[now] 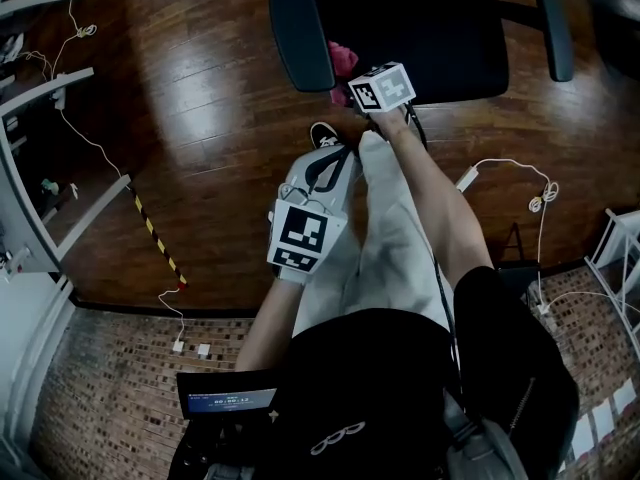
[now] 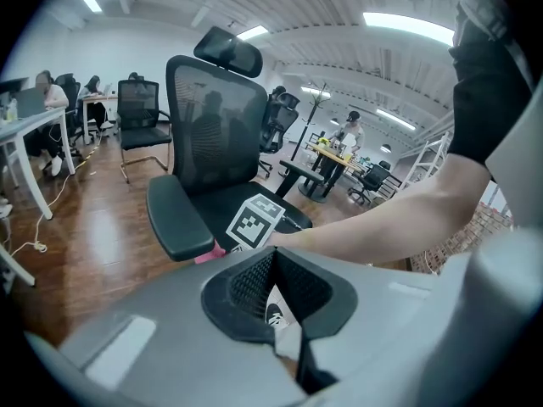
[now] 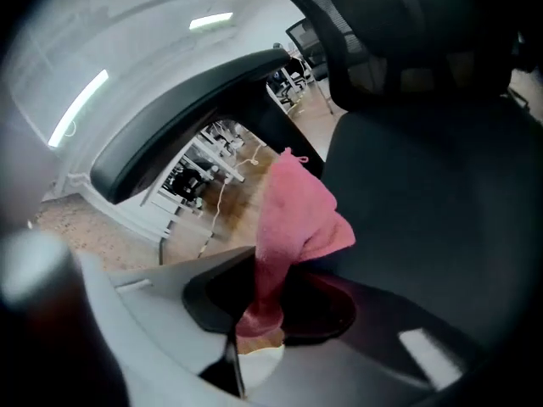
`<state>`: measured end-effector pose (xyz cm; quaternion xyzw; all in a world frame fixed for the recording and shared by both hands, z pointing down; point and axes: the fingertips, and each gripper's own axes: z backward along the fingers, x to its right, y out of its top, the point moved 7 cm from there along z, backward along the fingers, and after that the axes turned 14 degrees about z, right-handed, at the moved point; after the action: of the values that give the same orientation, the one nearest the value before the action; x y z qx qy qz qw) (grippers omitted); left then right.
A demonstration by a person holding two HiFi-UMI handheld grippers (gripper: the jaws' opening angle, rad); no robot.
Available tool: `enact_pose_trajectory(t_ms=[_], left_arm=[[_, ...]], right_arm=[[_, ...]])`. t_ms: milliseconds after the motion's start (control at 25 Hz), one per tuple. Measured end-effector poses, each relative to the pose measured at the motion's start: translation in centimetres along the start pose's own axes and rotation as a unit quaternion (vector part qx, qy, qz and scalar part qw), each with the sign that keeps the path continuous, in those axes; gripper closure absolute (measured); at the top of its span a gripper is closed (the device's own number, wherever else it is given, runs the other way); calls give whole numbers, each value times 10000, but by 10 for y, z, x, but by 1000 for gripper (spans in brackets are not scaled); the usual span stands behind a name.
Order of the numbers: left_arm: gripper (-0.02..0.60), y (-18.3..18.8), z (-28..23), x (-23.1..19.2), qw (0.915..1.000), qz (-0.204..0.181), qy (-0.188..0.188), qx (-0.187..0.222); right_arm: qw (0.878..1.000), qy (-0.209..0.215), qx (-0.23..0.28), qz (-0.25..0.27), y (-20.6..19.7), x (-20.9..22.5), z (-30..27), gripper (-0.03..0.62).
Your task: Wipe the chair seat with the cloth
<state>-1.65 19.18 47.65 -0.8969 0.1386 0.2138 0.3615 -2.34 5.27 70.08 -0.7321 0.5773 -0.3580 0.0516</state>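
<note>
Over on the left it's just wood floor [image 1: 200,88] with a yellow-and-black striped tape strip [image 1: 155,233] and some loose white cable [image 1: 85,133]. The left gripper [image 1: 338,154] hangs above the person's light trousers and a black sneaker [image 1: 322,133]. Its own view shows the jaws pressed together with nothing in them, just pointing toward the chair.

The right gripper [image 1: 352,73] is stretched further out, and it's got the cloth [image 1: 342,58] pinched tight between its jaws. The cloth is pink and soft, kind of fuzzy like a small towel. One end is squeezed into a narrow neck at the jaws, and the rest flares out in a bunched, folded lump with a little pointy corner sticking up. It sits at the near corner of the black chair seat [image 1: 420,28], right beside the padded armrest [image 1: 298,33]. Can't tell if it's actually pressing on the seat fabric. The seat looks dark and matte. The other armrest [image 1: 553,28] is off to the right.
</note>
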Motion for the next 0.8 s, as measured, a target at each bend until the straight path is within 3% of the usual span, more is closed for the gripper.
enact_pose_trajectory(t_ms=[120, 360, 800], left_arm=[[591, 0, -3, 3, 10000, -74, -14, -61], [591, 3, -20, 14, 9996, -185, -54, -215], [591, 22, -72, 69, 9967, -517, -436, -459]], right_arm=[[9998, 210, -33, -49, -15, -3, -2, 519], [9972, -428, -212, -574, -61, 48, 26, 519], [9835, -1447, -539, -943, -126, 152, 119, 519]])
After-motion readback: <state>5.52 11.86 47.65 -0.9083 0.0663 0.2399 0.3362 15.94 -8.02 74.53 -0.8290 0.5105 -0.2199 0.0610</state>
